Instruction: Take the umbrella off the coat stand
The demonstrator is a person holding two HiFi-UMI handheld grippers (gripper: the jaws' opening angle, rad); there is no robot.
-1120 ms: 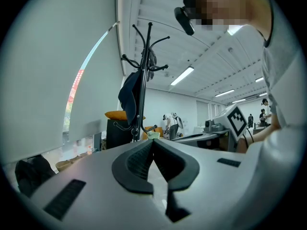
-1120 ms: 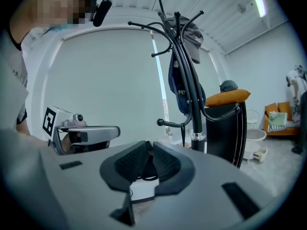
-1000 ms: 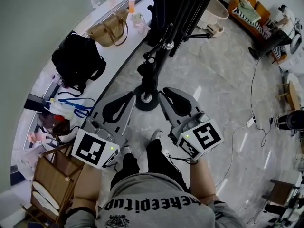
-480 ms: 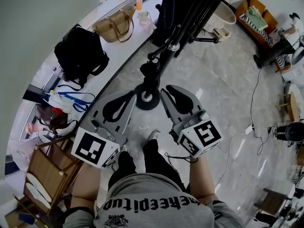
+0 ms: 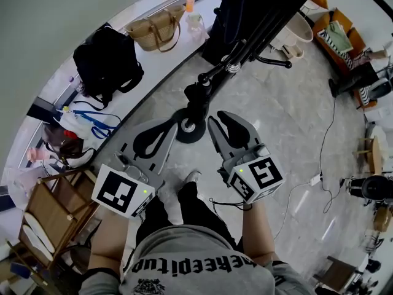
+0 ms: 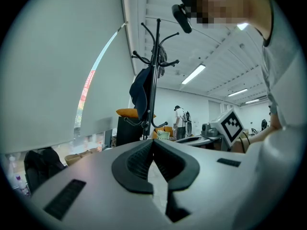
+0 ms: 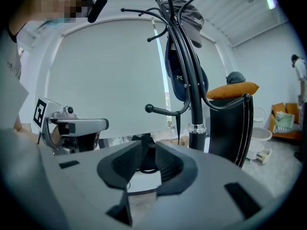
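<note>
The coat stand (image 5: 199,94) rises from its round foot on the marble floor (image 5: 276,121) straight ahead of both tools, and the umbrella (image 7: 176,75) hangs on it. It is a dark blue, furled bundle slung from an upper hook against the pole, tapering to a thin tip that points down, just below a cap (image 7: 189,16) on the stand's top. In the left gripper view the same blue bundle (image 6: 139,92) hangs on the left of the stand (image 6: 154,80). The left gripper (image 5: 161,131) is held near the stand's foot on its left side, and its pads meet at the tips (image 6: 152,143) with nothing between them. The right gripper (image 5: 224,120) sits near the foot on the other side. Its jaws have just been opening and now stand a little apart (image 7: 147,150), clear of the stand (image 7: 194,109) and holding nothing. Beyond the stand to the left runs a white ledge (image 5: 153,66). It carries a tan handbag (image 5: 156,29), whose contents cannot be seen, a closed black bag (image 5: 107,60) and an orange bottle (image 5: 191,0). Further left of the stand, beside the person's left arm, an open wooden rack (image 5: 58,217) holds pale flat things that cannot be identified. To the stand's right stands a white tub (image 5: 301,26), its contents not visible.
</note>
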